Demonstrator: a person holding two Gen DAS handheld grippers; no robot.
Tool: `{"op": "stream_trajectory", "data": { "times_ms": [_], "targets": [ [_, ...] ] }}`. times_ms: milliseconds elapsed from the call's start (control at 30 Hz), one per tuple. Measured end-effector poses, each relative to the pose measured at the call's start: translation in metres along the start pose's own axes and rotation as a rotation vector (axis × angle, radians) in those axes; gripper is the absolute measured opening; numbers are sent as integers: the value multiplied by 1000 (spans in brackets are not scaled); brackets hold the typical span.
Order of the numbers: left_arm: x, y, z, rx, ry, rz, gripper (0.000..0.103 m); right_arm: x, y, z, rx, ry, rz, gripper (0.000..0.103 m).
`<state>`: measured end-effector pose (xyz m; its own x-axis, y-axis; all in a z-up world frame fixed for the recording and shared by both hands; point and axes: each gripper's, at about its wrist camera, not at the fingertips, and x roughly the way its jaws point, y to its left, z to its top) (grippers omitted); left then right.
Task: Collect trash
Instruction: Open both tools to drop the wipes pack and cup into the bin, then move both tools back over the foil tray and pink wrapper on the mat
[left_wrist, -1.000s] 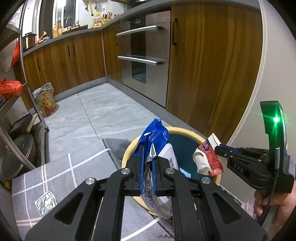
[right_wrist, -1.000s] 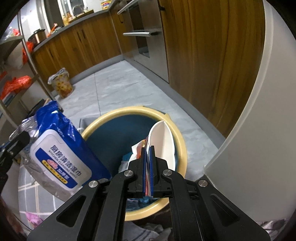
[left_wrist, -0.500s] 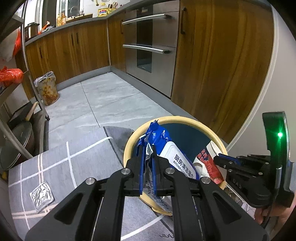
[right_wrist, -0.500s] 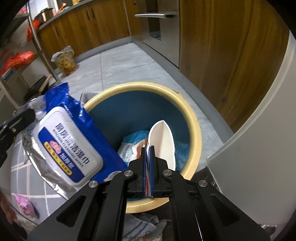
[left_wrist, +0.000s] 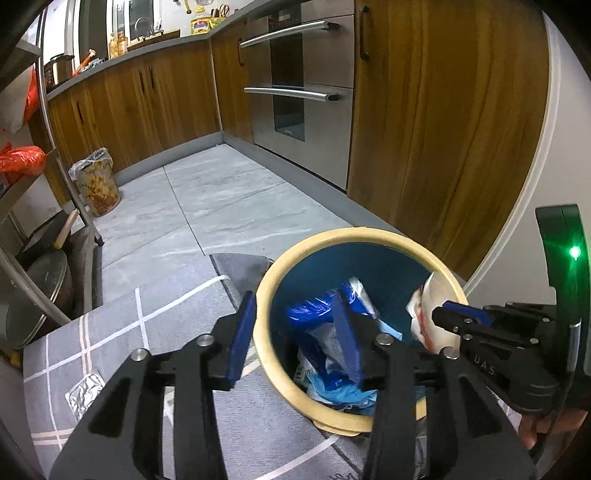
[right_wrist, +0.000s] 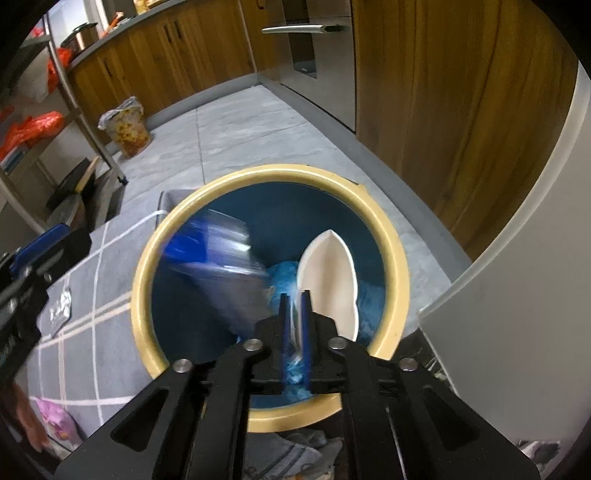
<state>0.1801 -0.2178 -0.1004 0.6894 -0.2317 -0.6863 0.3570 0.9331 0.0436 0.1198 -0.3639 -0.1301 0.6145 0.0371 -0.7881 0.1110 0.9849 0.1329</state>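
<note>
Half a second ago clamped on the blue wipes packet; now spread wide, the left gripper straddling the near-left part of the bin's yellow rim, one blue pad outside the wall and one over the opening, nothing between them. Packet released and caught mid-fall in the right wrist view: a blue and white smear inside the bin at the left side of the opening, above the crumpled blue plastic lying on the bottom. Already seen below rim level from the left wrist view, resting or nearly resting among the other wrappers, though too blurred to say whether settled. Different story on the right: right gripper narrow as before, pinching the white wrapper with red print by its lower edge, held over the bin's right side and within the rim, not let go. So, one piece delivered and one awaiting release, probably needing only an opening of those jaws. More left on the grey checked mat: a silver foil scrap near its left edge and something pink at the lower left of the right wrist view, likely next for the freed left claw.
</note>
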Motion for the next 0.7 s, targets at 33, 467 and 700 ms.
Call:
{"op": "stream_trajectory", "data": {
  "times_ms": [33,467,700],
  "targets": [
    [0,1,-1,0,4,3,45,-1,2,0,-1,-5,3,28],
    [-28,34,-12,-83,-5,46,79,-17,13,-2,0,-48,-20,80],
    [-54,49,-21,-88,-33,98,92,-27,28,-5,-11,-66,-5,91]
  ]
}}
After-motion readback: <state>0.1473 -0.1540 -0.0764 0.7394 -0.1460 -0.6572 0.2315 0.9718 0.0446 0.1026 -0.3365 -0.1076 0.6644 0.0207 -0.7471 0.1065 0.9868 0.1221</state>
